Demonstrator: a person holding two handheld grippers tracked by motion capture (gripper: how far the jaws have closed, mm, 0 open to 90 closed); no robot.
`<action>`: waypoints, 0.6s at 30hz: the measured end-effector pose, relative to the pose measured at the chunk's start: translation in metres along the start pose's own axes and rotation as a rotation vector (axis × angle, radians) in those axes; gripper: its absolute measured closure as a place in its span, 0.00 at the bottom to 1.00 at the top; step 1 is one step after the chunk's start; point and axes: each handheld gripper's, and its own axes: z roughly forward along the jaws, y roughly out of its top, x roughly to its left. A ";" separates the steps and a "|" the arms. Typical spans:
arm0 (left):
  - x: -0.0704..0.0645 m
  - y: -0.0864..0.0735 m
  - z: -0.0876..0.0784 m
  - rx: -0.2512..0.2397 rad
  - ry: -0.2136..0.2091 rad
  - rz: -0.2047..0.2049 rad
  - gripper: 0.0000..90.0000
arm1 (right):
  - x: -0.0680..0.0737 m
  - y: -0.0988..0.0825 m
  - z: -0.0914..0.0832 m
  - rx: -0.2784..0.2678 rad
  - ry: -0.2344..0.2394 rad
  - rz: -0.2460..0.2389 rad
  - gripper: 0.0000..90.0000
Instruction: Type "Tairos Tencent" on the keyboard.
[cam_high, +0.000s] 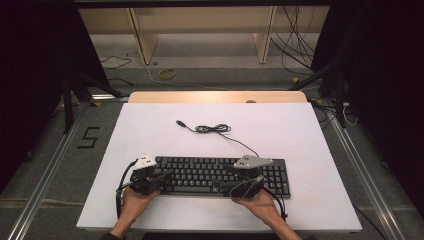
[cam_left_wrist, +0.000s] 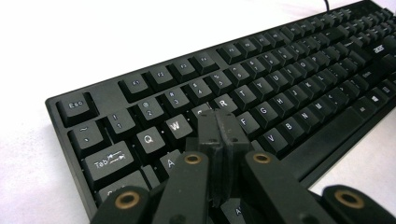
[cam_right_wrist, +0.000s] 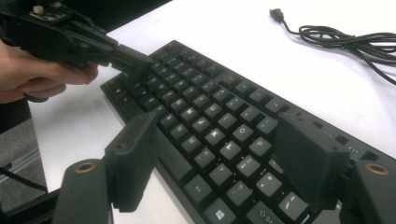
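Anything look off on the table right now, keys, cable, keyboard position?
Nothing damaged or spilled. The keyboard lies square on the white board. Its cable lies loosely bundled behind it, the plug connected to nothing.

1. A white table top (cam_high: 300, 130) takes the middle of the high view, with a pale wooden edge (cam_high: 217, 97) along its far side.
2. Grey carpeted floor (cam_high: 55, 165) lies around it; a black mark shaped like a 5 (cam_high: 88, 137) sits at left centre.
3. Metal rails (cam_high: 42, 185) run diagonally at lower left and lower right.
4. A light wooden frame (cam_high: 145, 42) stands at the top.
5. Loose cables (cam_high: 295, 47) trail at upper right, a yellow coil (cam_high: 167, 73) at upper centre.
6. Dark curtains (cam_high: 30, 75) close both sides.
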 end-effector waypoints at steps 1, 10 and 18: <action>0.000 0.000 0.001 0.008 0.000 0.003 0.99 | 0.000 -0.001 -0.001 -0.003 0.000 0.002 0.34; 0.001 0.001 0.004 0.037 0.004 -0.004 0.99 | 0.001 -0.005 -0.012 -0.017 0.001 0.003 0.32; 0.001 0.001 0.007 0.053 0.009 -0.006 0.99 | 0.003 -0.009 -0.017 -0.011 0.002 0.003 0.31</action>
